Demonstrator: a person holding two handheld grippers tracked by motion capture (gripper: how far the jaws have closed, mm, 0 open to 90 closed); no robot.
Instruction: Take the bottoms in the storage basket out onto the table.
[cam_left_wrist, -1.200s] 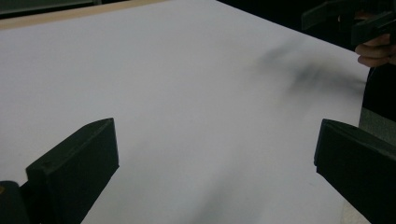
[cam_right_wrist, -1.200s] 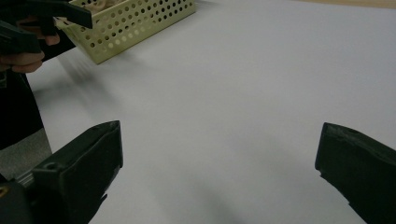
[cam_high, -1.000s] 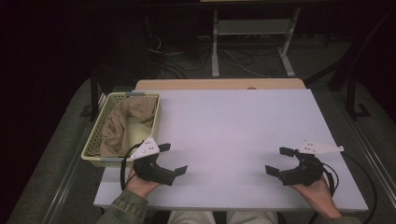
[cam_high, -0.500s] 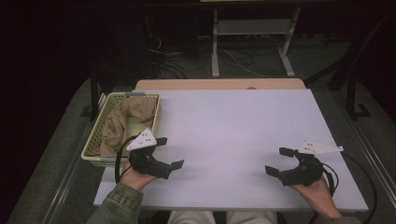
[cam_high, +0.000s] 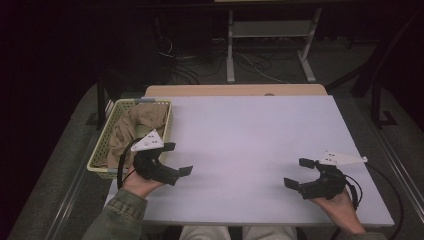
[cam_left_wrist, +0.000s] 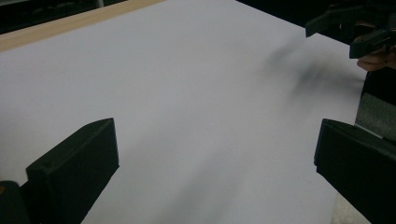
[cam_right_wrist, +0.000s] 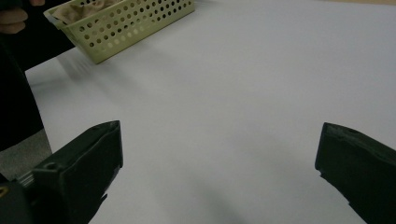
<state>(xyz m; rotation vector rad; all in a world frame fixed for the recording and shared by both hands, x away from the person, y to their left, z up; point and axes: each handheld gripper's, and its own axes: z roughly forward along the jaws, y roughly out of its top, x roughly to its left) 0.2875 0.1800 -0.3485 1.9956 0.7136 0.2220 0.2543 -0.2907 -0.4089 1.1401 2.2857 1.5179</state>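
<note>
A pale green perforated basket (cam_high: 99, 159) stands at the table's left edge with crumpled tan cloth (cam_high: 135, 123) inside; the basket (cam_right_wrist: 122, 27) also appears at the top left of the right gripper view. My left gripper (cam_high: 177, 159) is open beside the basket's near right corner, jaws pointing right, nothing between them. In the left gripper view its jaws stand wide over the bare white table (cam_left_wrist: 187, 93). My right gripper (cam_high: 298, 173) is open near the front right of the table, jaws pointing left and empty, and the right gripper (cam_left_wrist: 355, 30) shows far off.
The white table (cam_high: 250, 135) has a wooden strip (cam_high: 235, 90) along its far edge. Beyond it on the dark floor stand a metal stand (cam_high: 270, 30) and loose cables (cam_high: 175, 55).
My left gripper has moved up and slightly away from the front edge, closer to the basket's corner. The right gripper has stayed where it was.
</note>
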